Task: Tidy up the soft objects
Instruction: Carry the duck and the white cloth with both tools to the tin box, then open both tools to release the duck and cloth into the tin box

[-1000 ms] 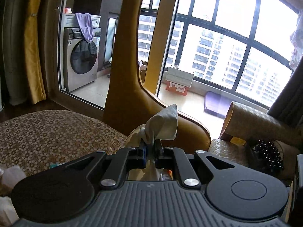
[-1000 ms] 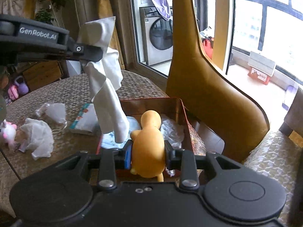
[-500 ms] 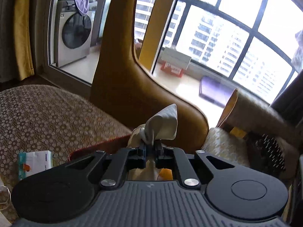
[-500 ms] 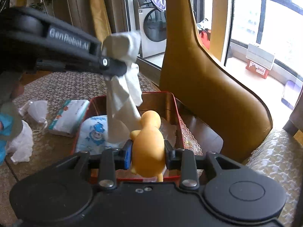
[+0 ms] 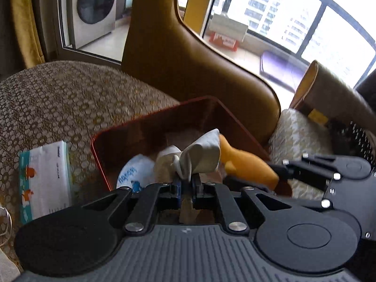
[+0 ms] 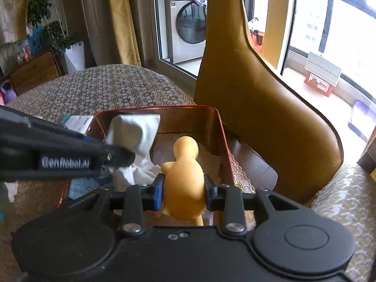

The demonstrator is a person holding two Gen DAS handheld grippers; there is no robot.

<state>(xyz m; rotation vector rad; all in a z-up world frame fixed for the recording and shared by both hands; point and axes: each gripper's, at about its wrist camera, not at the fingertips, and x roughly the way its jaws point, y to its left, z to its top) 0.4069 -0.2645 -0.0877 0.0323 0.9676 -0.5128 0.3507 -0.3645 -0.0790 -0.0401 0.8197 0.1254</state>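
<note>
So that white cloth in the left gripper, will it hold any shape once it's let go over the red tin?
Probably not. The white cloth bunches above the left gripper and sags in loose folds below it, so it looks floppy. Released, it would likely slump into the red tin. It seems light, and may snag or drape on the rim.

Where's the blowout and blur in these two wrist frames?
Left wrist view: window panes blown out white, table cloth smeared by motion blur, fisheye bends the frame bars. Right wrist view: right-hand window overexposed, left gripper and white cloth blurred, yellow toy sharp.
</note>
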